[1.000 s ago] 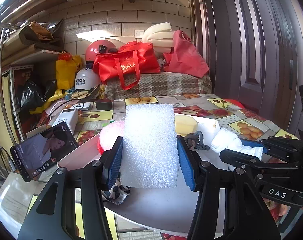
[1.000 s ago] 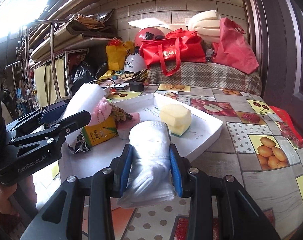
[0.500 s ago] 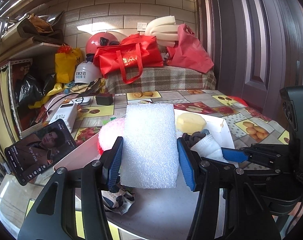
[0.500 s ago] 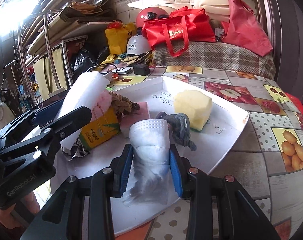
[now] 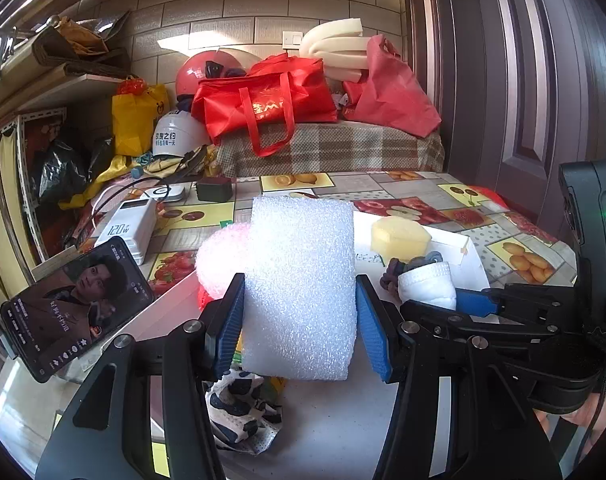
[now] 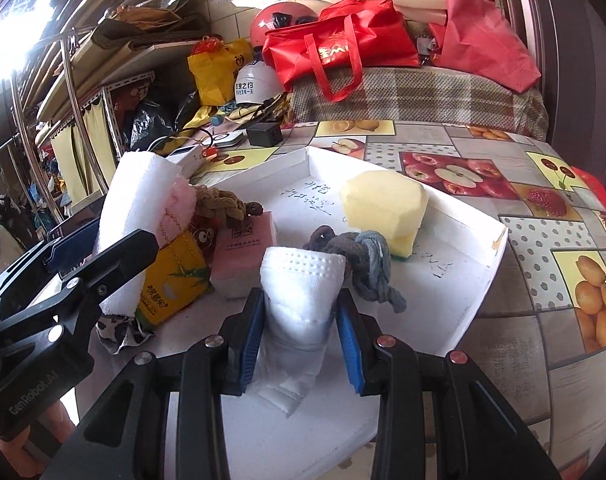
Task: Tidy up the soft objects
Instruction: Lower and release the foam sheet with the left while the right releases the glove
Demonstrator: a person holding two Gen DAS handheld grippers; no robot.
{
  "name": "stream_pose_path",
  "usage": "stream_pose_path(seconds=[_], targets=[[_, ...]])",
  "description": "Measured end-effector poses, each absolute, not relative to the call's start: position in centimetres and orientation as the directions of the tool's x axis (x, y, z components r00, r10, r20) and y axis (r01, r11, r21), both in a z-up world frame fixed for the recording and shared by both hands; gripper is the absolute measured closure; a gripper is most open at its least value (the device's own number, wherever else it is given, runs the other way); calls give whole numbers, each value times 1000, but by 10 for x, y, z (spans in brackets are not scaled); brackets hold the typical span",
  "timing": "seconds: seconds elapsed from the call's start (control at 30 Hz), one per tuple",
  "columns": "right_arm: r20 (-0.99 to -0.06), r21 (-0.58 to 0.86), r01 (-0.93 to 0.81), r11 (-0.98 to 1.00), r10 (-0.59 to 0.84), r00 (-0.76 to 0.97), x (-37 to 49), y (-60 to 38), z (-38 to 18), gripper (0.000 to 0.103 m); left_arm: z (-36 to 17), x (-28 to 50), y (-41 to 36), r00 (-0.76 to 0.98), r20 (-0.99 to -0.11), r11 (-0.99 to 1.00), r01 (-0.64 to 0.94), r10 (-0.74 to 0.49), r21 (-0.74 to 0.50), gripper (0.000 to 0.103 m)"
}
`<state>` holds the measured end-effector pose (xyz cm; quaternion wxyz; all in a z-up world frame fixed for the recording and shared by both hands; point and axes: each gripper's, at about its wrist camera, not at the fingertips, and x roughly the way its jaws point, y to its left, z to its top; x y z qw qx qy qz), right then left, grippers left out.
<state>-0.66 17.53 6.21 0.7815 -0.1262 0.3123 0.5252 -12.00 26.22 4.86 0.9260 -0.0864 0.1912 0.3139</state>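
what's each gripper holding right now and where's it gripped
Left gripper: white foam block, clamped across its two sides. Right gripper: folded white face mask, pinched across its middle.

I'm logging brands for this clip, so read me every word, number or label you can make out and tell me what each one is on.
"120w": white power bank.
"GenRobot.AI": side of the left gripper.
White lettering, partly hidden by a handle: red tote bag.
Chinese print, too small to read: white helmet, yellow packet, pink packet, phone screen.
Handwriting, illegible: white tray.

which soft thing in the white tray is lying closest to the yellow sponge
The grey knotted rope; it lies right beside the yellow sponge, while the brown braided one sits across the white tray.
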Motion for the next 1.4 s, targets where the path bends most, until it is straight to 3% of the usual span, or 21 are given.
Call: stream_pose_path(seconds=[0.27, 0.37, 0.4, 0.43, 0.53, 0.57, 0.9, 1.4], targets=[[-599, 76, -898, 433, 740, 306, -12, 178, 67, 66, 47, -118, 266, 711, -410, 767, -640, 571, -42, 50], [-579, 34, -890, 455, 734, 353, -16, 177, 70, 32, 50, -124, 262, 694, -372, 740, -672, 616, -28, 36], [-574, 29, -888, 459, 735, 361, -17, 176, 70, 19, 51, -129, 263, 691, -355, 728, -684, 630, -40, 20], [-565, 28, -888, 459, 740, 365, -17, 174, 71, 16, 52, -133, 264, 688, -344, 718, -694, 639, -54, 4], [-524, -3, -883, 469, 751, 400, -24, 169, 76, 11, 52, -139, 266, 699, -328, 720, -690, 636, -74, 0], [-513, -20, -879, 476, 750, 417, -27, 168, 77, 2, 53, -140, 265, 700, -320, 721, -690, 638, -73, 0], [-454, -44, -823, 566, 722, 522, -28, 155, 84, 0, 56, -147, 257, 702, -264, 716, -695, 661, -56, 0], [-429, -27, -797, 603, 713, 554, -35, 124, 84, 0, 56, -157, 233, 725, -262, 733, -675, 637, -85, 0]])
